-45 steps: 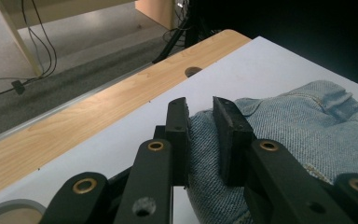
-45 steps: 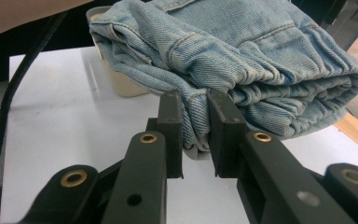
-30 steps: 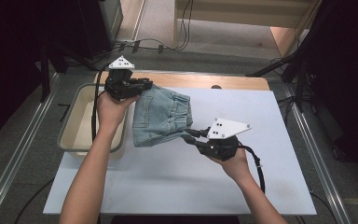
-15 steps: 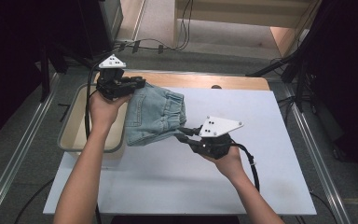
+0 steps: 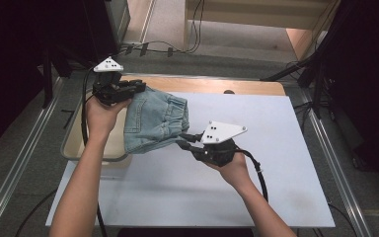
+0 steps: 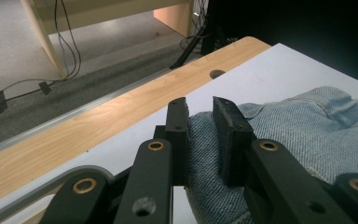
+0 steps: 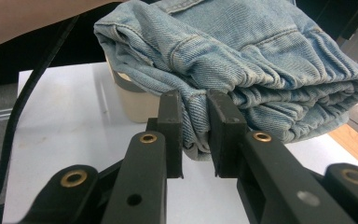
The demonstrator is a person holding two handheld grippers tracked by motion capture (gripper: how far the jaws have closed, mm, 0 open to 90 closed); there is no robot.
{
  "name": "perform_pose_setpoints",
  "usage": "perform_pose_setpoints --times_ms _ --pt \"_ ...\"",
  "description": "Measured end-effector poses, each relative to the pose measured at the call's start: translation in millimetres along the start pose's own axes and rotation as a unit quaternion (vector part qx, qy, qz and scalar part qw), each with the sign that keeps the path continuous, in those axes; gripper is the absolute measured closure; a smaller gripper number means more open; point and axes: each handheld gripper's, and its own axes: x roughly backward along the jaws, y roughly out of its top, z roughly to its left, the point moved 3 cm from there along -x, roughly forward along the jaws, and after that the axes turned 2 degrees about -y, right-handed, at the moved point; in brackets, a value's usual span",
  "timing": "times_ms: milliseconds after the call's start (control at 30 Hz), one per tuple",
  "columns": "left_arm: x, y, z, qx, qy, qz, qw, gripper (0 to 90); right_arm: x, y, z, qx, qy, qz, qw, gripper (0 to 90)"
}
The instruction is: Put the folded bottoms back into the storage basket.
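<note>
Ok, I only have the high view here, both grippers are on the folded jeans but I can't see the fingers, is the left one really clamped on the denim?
Observer: Yes. In the left gripper view the left gripper has a fold of the folded jeans pinched between its fingers.
Operator: And the right one?
Observer: The right gripper is shut on a seamed edge of the denim, which bunches between its fingers.
Operator: Are the jeans lying on anything at that end?
Observer: In the right gripper view they hang above the white table surface, with the beige bin right behind and under them.
</note>
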Motion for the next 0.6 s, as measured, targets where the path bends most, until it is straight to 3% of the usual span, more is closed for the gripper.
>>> perform_pose_setpoints --times_ms 600 --pt "10.9 -2.7 14.2 0.004 0.011 -0.001 0.9999 78.1 -15.4 14.0 3.7 0.013 0.008 0.005 0.9999 74.9"
